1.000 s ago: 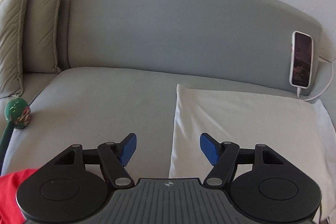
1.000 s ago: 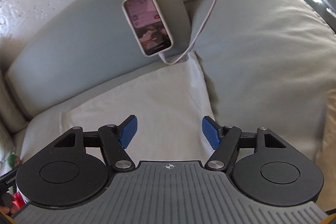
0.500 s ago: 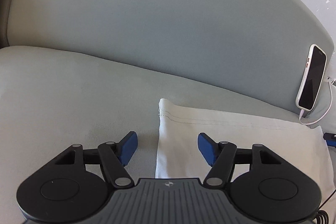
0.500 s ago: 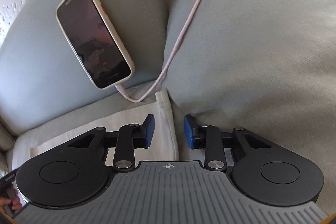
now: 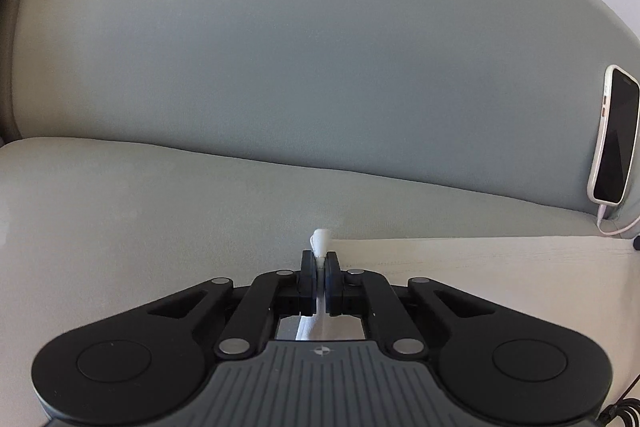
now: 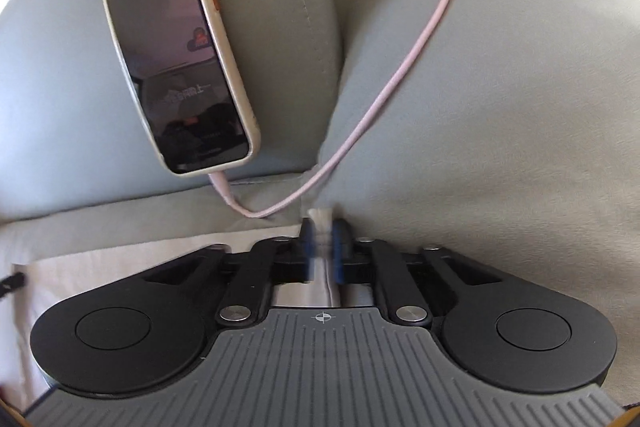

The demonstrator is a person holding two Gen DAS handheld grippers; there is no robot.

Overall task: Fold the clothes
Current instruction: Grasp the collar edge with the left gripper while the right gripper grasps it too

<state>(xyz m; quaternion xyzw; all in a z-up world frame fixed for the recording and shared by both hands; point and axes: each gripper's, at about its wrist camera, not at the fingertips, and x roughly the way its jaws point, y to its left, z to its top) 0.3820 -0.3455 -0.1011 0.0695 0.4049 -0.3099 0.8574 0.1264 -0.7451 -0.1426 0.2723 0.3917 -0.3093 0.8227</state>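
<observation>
On the sofa seat, close to the grey backrest, lies a white cloth, spread flat. Its far edge runs along the line where seat and backrest meet. Both grippers hold this far edge, one at each corner, and I think this is so that the cloth can be lifted evenly and brought over to make a fold.

The left gripper has just been closing and is now clamped on the left far corner; a small tuft of white fabric sticks out above the pads. The right gripper has also just been closing, and the cloth is pinched between its blue pads at the right far corner, though this part is a little blurred. This corner sits tight against the big side cushion, so the gripper had to go in at the very edge.

A phone leans on the backrest, and its pink cable hangs in a loop just beyond the right gripper. In my judgement the cable could catch when the corner is raised, so the lift should go toward the person and not backward.
</observation>
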